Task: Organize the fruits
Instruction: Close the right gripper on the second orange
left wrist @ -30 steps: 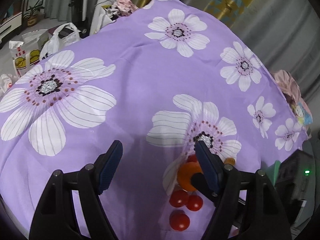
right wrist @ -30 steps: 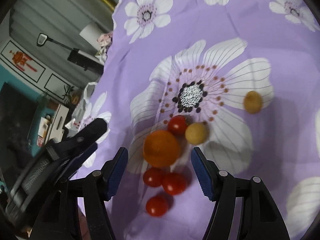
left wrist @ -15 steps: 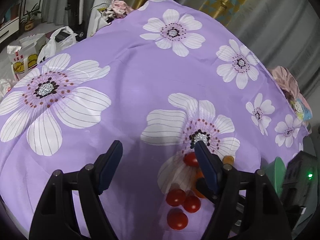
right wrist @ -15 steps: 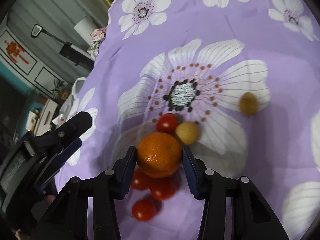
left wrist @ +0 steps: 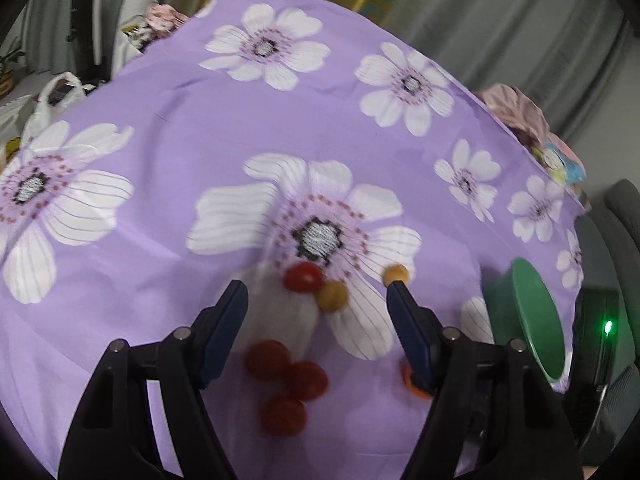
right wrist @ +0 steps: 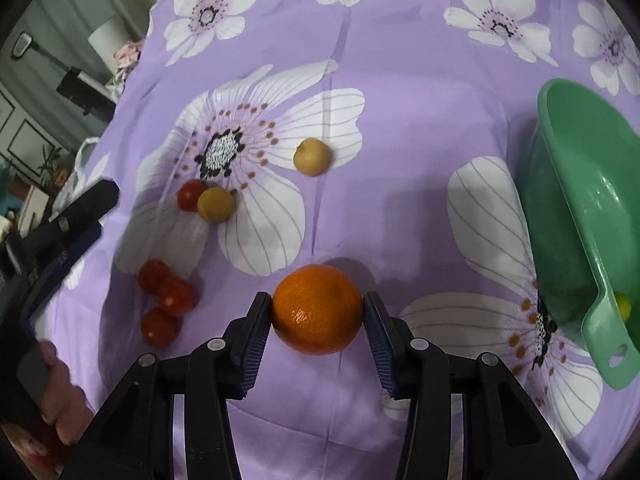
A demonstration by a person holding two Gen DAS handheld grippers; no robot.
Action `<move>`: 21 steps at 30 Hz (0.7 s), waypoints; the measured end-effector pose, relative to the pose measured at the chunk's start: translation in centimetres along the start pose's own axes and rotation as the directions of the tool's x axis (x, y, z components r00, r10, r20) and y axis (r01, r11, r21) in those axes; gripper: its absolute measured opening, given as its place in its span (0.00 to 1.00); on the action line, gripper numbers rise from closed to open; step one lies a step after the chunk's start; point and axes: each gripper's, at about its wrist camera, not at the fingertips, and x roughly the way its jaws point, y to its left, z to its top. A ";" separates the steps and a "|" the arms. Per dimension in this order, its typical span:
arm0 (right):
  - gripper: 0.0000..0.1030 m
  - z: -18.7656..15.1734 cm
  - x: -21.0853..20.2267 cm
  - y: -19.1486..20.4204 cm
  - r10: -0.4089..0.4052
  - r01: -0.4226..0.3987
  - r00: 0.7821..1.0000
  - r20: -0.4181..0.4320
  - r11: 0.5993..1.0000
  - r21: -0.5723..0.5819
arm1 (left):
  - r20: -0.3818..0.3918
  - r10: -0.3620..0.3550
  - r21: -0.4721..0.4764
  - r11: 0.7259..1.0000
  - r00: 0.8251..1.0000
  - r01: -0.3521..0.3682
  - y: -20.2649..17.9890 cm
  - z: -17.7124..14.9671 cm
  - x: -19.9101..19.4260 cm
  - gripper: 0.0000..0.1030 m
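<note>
The right tongs [right wrist: 318,312], now clamped on the orange [right wrist: 318,309], have lifted it toward the green bowl [right wrist: 576,216]; the left tongs [left wrist: 316,312] stay apart.

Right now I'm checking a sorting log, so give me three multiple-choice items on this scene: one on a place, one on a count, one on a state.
1. Where does the green bowl sit relative to the orange in the right wrist view?
A. To its right
B. To its left
C. Under it

2. How many red tomatoes lie on the purple cloth?
A. Two
B. Four
C. Six

3. What state are the right tongs in?
A. Wide open, empty
B. Shut on the orange
C. Shut on a tomato

Answers:
1 A, the bowl fills the right edge of that view.
2 B, three sit clustered and one lies beside a yellow fruit.
3 B, both pads press the orange's sides, while the left tongs stand open.
</note>
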 end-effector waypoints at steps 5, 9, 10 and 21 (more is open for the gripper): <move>0.56 0.1 -2.4 -1.3 0.051 -0.054 0.996 0.075 0.998 0.038 | -0.030 -0.082 -0.002 0.997 0.996 0.082 -0.9 -0.6 0.2 0.61; 0.56 0.3 -4.2 -3.1 0.091 -0.108 0.983 0.162 0.989 0.100 | -0.080 -0.142 0.037 0.989 0.987 0.145 -2.5 -1.6 0.6 0.53; 0.56 0.4 -4.3 -3.4 0.103 -0.125 0.979 0.175 0.985 0.120 | -0.099 -0.156 0.048 0.986 0.983 0.161 -3.0 -1.9 0.8 0.52; 0.56 0.5 -2.1 -3.4 0.232 -0.247 0.967 0.102 0.954 0.171 | -0.239 -0.183 0.179 0.957 0.954 0.228 -7.1 -5.9 3.5 0.45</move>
